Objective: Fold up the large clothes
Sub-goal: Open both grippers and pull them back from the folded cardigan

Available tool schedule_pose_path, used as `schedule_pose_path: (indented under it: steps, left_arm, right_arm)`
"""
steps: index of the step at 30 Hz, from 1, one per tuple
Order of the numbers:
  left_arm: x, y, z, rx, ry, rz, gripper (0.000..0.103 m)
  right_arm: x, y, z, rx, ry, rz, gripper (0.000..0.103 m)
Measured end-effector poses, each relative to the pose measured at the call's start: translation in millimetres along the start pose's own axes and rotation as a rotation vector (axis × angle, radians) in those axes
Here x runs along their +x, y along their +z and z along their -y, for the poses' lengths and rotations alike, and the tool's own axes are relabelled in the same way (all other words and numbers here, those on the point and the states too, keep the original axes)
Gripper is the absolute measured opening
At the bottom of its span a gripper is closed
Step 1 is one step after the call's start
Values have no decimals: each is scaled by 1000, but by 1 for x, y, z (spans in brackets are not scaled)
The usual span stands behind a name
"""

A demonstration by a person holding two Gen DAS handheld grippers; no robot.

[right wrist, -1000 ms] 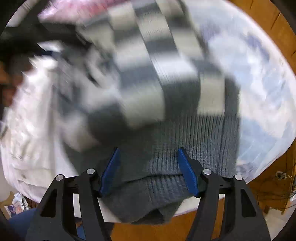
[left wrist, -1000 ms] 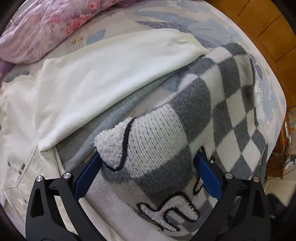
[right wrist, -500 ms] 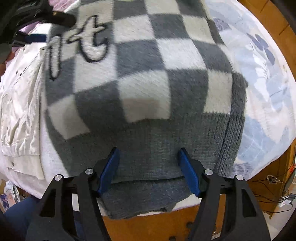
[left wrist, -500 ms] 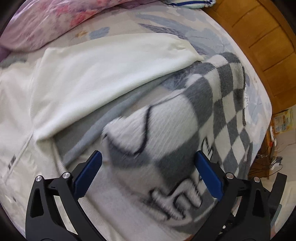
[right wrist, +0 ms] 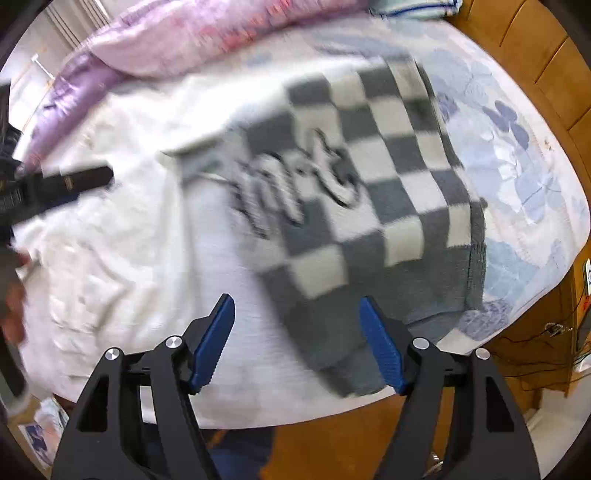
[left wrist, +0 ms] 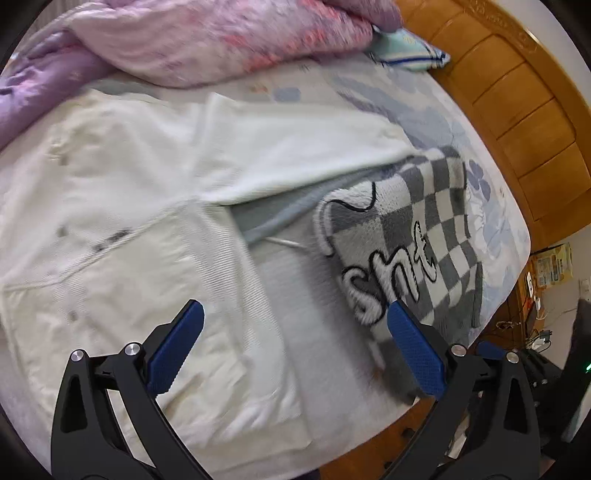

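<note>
A grey-and-white checkered sweater (left wrist: pixel 424 236) with fuzzy lettering lies folded on the right side of the bed, and shows blurred in the right wrist view (right wrist: pixel 369 192). My left gripper (left wrist: pixel 291 332) hangs open above the bed, to the left of the sweater, with nothing between its blue pads (left wrist: pixel 177 343). My right gripper (right wrist: pixel 297 332) hovers over the sweater's near grey hem; its jaws are opening and hold nothing. The left gripper's black finger (right wrist: pixel 66 181) appears at the left of the right wrist view.
White garments (left wrist: pixel 110 221) cover the left half of the bed, with a cream one (left wrist: pixel 295 147) partly over the sweater. A pink quilt (left wrist: pixel 221 33) lies at the far side. A wooden bed frame (left wrist: pixel 517 110) runs along the right. A hand (right wrist: pixel 11 306) is at the left edge.
Both grippers have lifted away from the sweater, which now lies farther below. The folded edge that stood between the left jaws and the hem between the right jaws are now clear of them.
</note>
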State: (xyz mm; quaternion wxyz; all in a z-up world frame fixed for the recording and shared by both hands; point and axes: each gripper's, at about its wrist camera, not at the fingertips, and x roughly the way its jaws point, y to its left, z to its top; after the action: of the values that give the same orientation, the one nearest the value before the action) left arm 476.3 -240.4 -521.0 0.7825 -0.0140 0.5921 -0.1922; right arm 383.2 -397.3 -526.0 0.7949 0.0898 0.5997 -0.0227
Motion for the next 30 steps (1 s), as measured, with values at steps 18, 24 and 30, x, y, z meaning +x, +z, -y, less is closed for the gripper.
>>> schedule_pose_path:
  steps: [18, 24, 30]
  left_arm:
    - [-294, -77, -39, 43, 82, 299, 99]
    - [-365, -107, -30, 13, 102, 377, 99]
    - [-421, -134, -10, -18, 175, 458, 99]
  right_arm:
    - [-226, -53, -126, -49, 1, 237, 84]
    - [-291, -72, -140, -80, 18, 320, 85]
    - [-339, -92, -137, -132, 51, 396, 90]
